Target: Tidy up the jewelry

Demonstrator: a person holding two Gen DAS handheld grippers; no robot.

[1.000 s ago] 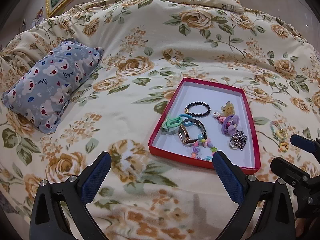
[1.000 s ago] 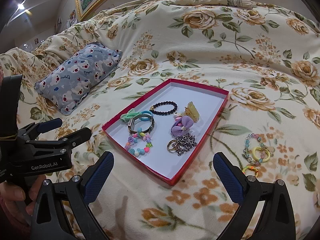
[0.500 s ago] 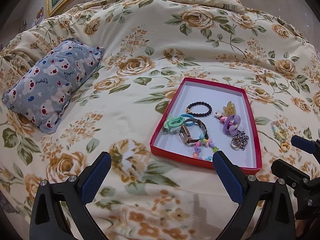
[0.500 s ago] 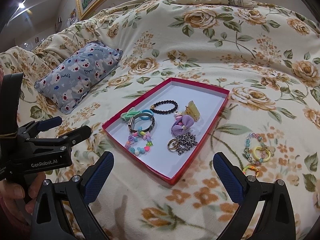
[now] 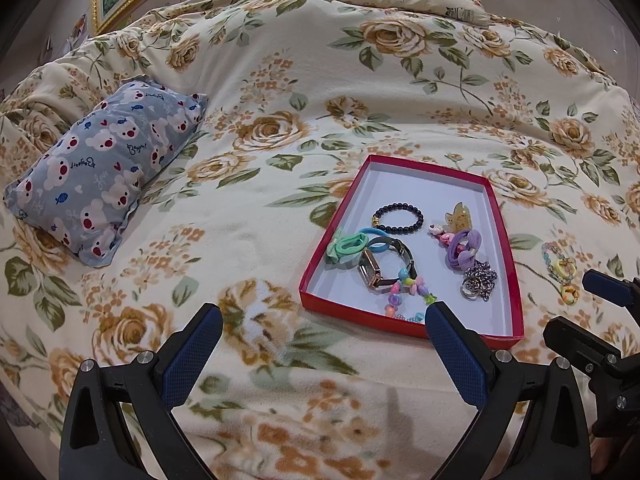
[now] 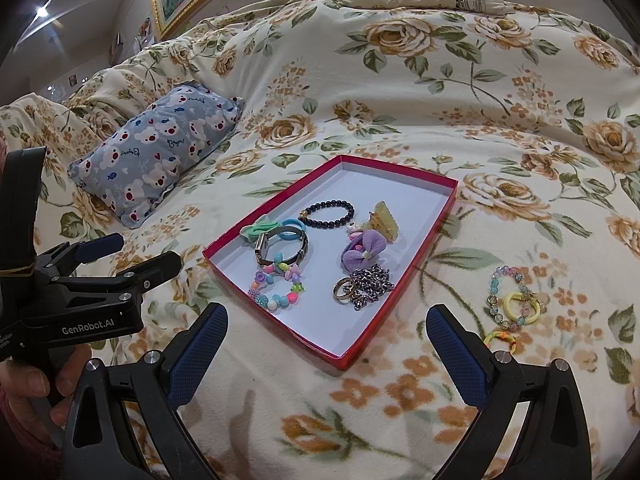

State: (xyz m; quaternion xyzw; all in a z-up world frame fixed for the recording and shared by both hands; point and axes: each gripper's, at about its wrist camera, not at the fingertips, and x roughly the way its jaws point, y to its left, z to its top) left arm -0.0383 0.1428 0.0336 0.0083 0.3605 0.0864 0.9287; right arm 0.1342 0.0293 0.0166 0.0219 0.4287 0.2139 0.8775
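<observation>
The red tray (image 6: 436,216) lies on the flowered bed (image 6: 400,92), holding a black bead bracelet (image 6: 328,213), a watch (image 6: 280,246), a chain (image 6: 370,286) and hair ties. In the left view a finger (image 5: 452,344) covers the tray's near rim and part of the coloured bead bracelet (image 5: 404,292). Beside the tray lie a pastel bracelet (image 6: 506,296) with a yellow ring (image 6: 522,307); a small striped ring (image 6: 500,340) is half hidden. Left gripper (image 5: 322,326) and right gripper (image 6: 326,326) hover with fingers spread, empty.

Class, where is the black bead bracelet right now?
In the right wrist view, the black bead bracelet lies inside the red box, toward its far end, between the blue ring and yellow clip.
</observation>
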